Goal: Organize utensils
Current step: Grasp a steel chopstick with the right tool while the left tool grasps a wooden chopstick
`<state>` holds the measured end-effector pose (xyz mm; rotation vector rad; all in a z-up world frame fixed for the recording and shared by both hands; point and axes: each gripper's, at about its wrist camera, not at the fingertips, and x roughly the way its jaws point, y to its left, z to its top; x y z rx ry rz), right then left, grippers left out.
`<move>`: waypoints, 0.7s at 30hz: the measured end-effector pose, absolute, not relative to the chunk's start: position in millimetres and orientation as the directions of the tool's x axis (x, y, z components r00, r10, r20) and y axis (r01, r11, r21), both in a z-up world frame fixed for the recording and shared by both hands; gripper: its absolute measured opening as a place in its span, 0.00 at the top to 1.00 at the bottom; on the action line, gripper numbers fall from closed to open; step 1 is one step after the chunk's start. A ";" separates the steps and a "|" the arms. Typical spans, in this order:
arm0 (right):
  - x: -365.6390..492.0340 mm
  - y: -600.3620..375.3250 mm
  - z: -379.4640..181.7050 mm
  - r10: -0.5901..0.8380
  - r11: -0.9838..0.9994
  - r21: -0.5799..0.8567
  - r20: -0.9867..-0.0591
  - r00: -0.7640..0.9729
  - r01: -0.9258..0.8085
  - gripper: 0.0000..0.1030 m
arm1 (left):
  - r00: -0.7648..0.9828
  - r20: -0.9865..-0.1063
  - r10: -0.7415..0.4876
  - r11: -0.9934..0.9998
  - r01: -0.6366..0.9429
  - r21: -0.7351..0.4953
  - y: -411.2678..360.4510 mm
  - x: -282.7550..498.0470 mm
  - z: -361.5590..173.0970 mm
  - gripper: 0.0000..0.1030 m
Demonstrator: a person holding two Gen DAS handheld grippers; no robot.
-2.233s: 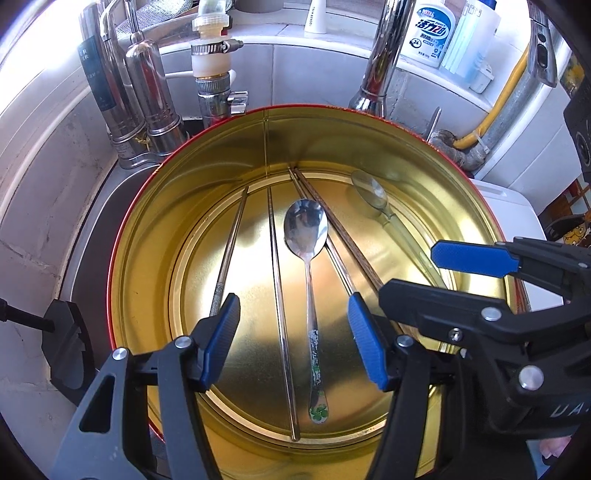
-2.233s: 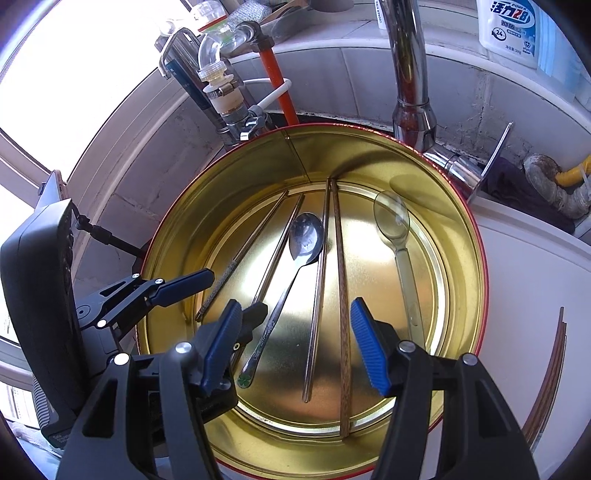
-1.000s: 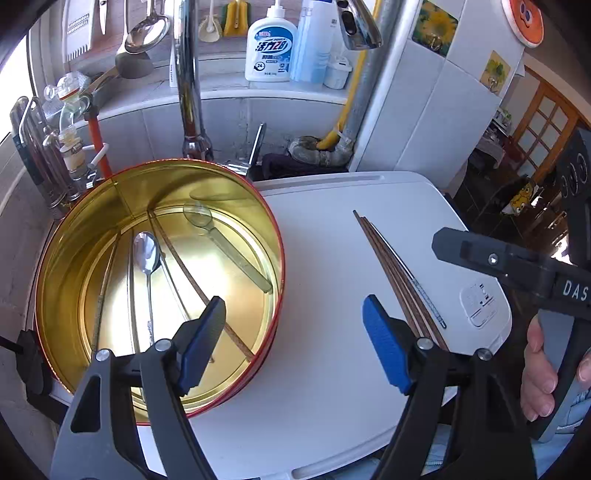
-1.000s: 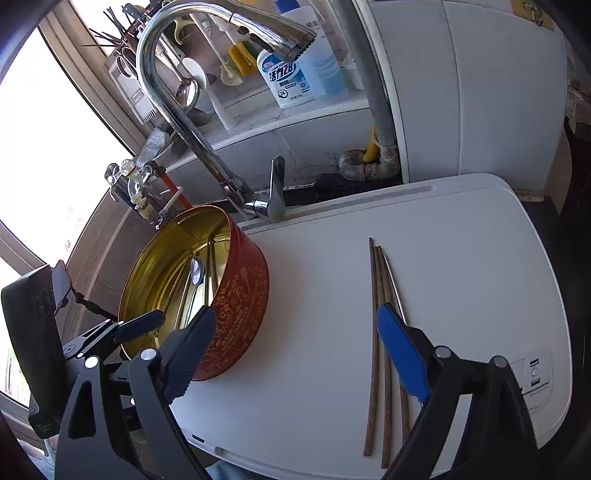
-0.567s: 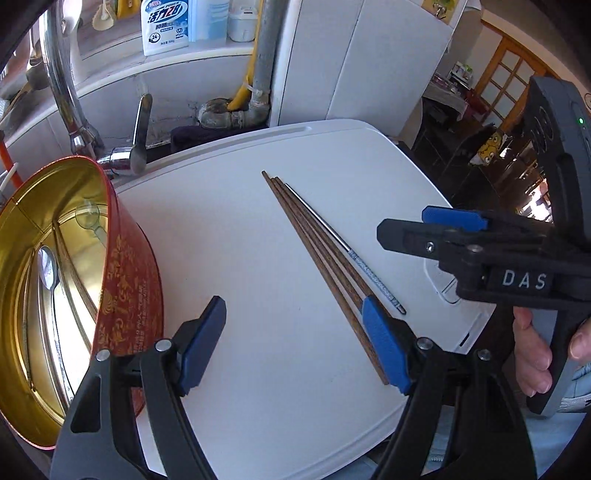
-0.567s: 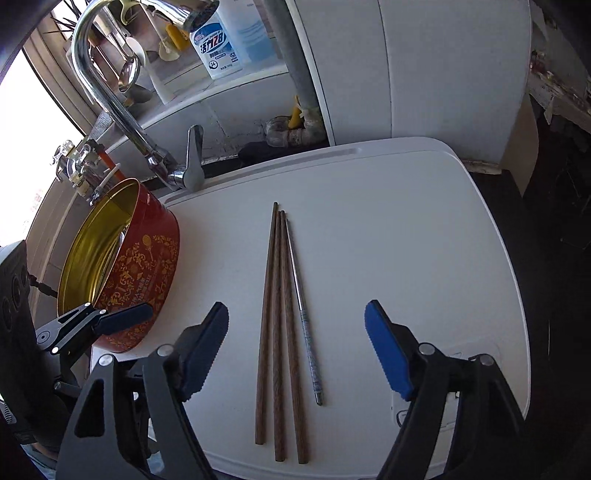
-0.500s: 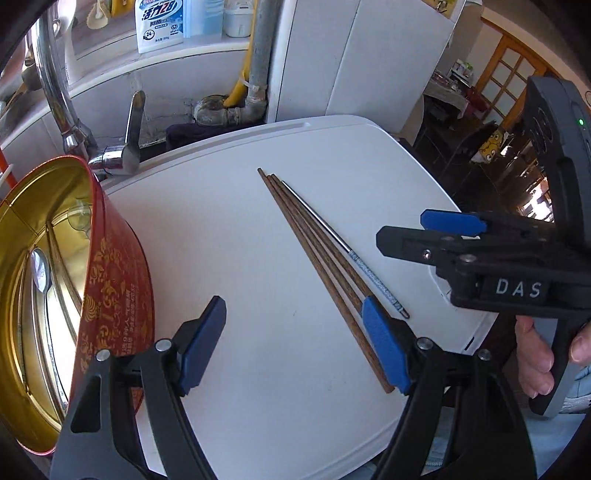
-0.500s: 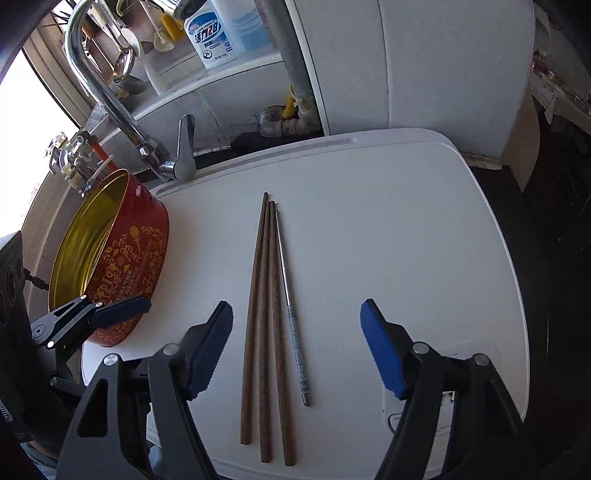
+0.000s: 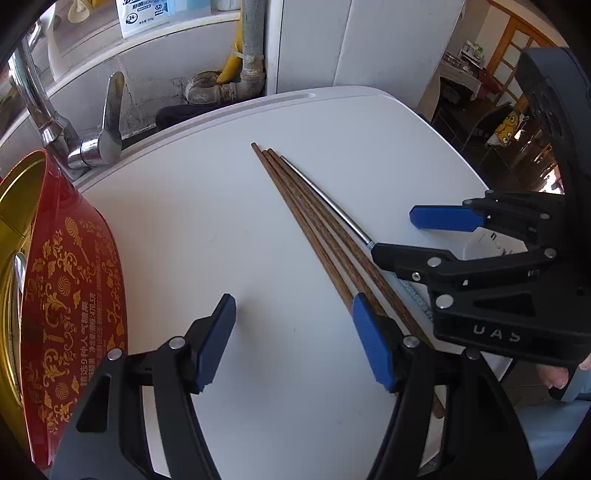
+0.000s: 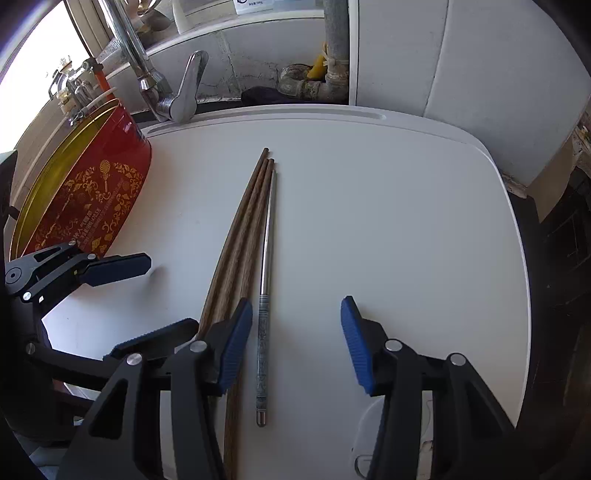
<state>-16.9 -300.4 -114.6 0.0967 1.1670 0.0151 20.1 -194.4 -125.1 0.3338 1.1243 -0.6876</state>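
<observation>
Three brown wooden chopsticks [image 10: 242,229] and one metal chopstick [image 10: 266,258] lie side by side on the white board [image 10: 406,206]. They also show in the left wrist view, the wooden ones [image 9: 314,221] and the metal one [image 9: 328,203]. A red tin with a gold inside [image 9: 70,295] stands at the board's left edge, also in the right wrist view [image 10: 96,192]. My left gripper [image 9: 295,343] is open and empty over the board, left of the chopsticks. My right gripper [image 10: 295,343] is open and empty just above the chopsticks' near ends; the metal one lies between its fingers.
A chrome tap [image 10: 177,92] and sink fittings stand behind the tin. Grey pipes [image 10: 325,81] run along the tiled back wall. A detergent bottle [image 9: 144,14] stands on the ledge. The board's right edge drops off to the floor [image 10: 554,258].
Both grippers have left the tin and swung right over the white board, then come down closer to the chopsticks. Both stayed open.
</observation>
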 end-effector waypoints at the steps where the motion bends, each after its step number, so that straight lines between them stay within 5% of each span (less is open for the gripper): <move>1: -16.2 -299.1 -115.1 0.059 0.997 0.077 -0.917 0.393 0.030 0.50 | 0.260 -0.907 -0.331 0.750 0.656 -0.085 -195.5 19.8 -125.8 0.37; 21: -12.3 -297.3 -115.7 0.010 1.000 0.016 -0.923 0.386 0.011 0.54 | 0.316 -0.905 -0.283 0.733 0.680 0.008 -203.1 16.1 -124.2 0.37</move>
